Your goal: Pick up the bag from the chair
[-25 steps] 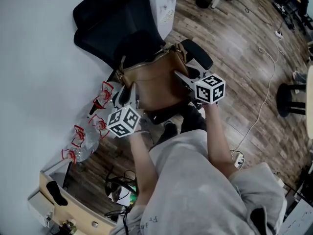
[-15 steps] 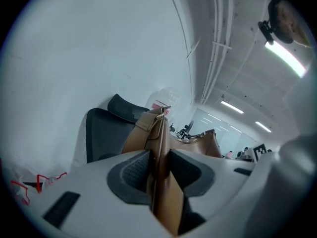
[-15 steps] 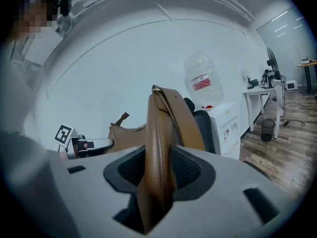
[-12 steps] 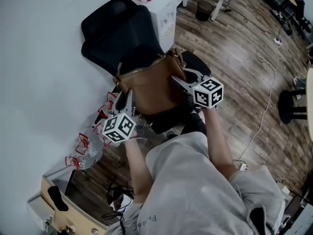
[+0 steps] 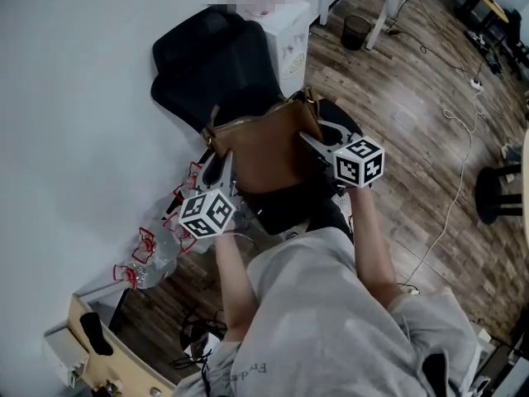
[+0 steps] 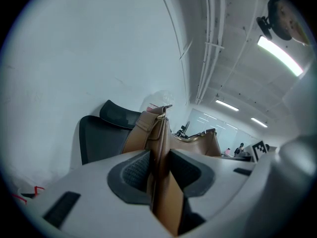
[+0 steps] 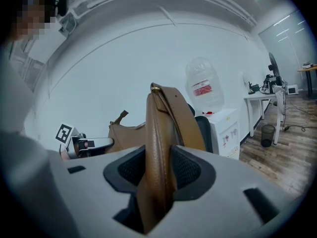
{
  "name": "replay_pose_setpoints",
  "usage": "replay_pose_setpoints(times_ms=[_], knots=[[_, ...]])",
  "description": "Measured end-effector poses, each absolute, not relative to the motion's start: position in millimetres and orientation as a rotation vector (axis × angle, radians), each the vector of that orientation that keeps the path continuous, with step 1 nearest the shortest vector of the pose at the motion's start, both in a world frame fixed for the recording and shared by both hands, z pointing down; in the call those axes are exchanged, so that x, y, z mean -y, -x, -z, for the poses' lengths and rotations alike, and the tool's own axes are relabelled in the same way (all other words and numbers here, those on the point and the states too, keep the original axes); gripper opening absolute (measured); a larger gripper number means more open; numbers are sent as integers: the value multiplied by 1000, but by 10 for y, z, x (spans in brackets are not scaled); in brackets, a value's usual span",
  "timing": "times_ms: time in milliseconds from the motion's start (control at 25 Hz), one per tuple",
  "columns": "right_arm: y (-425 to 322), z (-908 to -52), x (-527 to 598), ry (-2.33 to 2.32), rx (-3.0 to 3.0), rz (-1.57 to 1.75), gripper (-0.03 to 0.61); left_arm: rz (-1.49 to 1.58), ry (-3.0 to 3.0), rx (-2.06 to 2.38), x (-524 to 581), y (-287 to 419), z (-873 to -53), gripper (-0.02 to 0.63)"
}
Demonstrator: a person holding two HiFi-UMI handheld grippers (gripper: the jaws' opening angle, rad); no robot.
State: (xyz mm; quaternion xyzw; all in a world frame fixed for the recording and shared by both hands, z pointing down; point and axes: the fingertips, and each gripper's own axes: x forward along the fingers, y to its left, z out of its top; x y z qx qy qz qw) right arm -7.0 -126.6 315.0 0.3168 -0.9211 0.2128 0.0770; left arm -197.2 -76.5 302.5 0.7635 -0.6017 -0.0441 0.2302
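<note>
Both left hand-held gripper [image 5: 221, 164] and right hand-held gripper [image 5: 312, 143] pinch the soft brown leather bag [image 5: 269, 151]; its thin edges may slip out.

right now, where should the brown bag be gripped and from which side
Grip the brown bag by its thin end edges, one gripper coming in from each side. It is wide and soft, and those flat ends fit between jaws; the left gripper and right gripper are shut there.

The bag [image 5: 266, 151] hides most of the chair [image 5: 215, 69] seat under it; whether the bag touches the seat cannot be told.
</note>
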Motion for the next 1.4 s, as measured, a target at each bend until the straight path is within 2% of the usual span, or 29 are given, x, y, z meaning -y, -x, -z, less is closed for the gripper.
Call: replay_pose_setpoints(times_ms=[1400], knots=[[269, -3284, 1439, -934, 2757, -709, 156, 123, -2051, 1704, 874, 2156, -3078, 107]])
